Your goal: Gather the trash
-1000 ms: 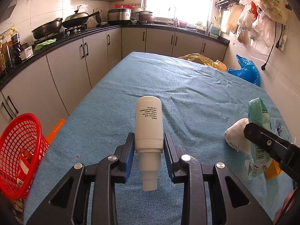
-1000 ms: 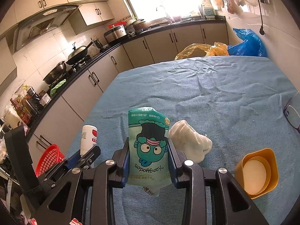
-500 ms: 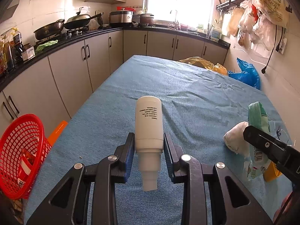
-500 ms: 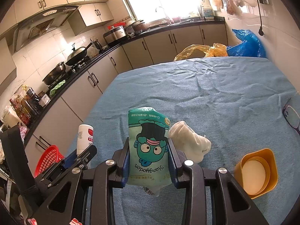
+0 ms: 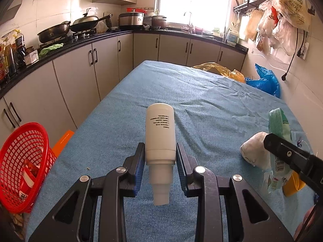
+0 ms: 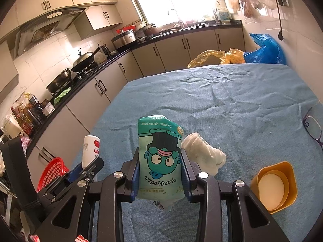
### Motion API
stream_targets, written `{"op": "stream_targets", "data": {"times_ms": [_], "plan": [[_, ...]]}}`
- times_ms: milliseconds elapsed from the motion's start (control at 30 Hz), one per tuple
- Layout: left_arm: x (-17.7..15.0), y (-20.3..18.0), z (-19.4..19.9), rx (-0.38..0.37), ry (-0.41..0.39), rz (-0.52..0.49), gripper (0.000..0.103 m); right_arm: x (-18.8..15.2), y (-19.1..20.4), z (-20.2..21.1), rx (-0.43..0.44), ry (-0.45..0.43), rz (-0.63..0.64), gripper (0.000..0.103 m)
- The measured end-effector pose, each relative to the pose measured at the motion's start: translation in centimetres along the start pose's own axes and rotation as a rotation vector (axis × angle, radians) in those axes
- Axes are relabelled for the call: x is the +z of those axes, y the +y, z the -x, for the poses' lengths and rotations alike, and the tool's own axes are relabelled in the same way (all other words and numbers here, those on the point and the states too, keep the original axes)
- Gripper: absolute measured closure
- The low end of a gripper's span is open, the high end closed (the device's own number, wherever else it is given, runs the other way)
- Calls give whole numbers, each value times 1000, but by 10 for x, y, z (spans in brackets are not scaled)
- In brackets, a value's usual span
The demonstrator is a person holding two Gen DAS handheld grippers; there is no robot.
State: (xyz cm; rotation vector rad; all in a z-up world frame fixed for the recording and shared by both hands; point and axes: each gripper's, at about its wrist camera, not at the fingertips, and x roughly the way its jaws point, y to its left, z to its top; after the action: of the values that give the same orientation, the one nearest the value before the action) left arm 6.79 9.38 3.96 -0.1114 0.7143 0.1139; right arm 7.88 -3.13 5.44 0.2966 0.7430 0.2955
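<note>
My left gripper [image 5: 160, 155] is shut on a white plastic bottle [image 5: 159, 133], held upside down above the blue table cloth [image 5: 201, 100]. My right gripper [image 6: 160, 161] is shut on a green cartoon-printed packet [image 6: 160, 157]. In the right wrist view the bottle [image 6: 90, 149] and the left gripper [image 6: 84, 171] show at the left. In the left wrist view the packet [image 5: 279, 133] and the right gripper's black finger [image 5: 288, 155] show at the right. A red mesh basket [image 5: 22, 161] with some trash inside stands below the table's left edge.
A crumpled white cloth [image 6: 203, 155] lies on the table just beyond the packet. An orange cup [image 6: 276, 185] stands at the right, glasses [image 6: 313, 127] at the far right edge. Yellow [image 5: 218, 70] and blue bags [image 5: 264, 80] lie behind the table's far end. Cabinets run along the left.
The left wrist view has drifted slightly, the basket and the far counter sitting a touch differently. Both grips are unchanged.
</note>
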Motion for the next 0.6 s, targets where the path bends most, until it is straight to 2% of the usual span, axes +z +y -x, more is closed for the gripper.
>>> {"op": "stream_targets", "data": {"times_ms": [233, 600], "plan": [[-6, 4, 19, 28, -23, -4, 74, -1, 6, 6, 15, -13, 12, 66], [-16, 19, 48, 84, -78, -15, 74, -10, 31, 11, 53, -43, 110, 66]]}}
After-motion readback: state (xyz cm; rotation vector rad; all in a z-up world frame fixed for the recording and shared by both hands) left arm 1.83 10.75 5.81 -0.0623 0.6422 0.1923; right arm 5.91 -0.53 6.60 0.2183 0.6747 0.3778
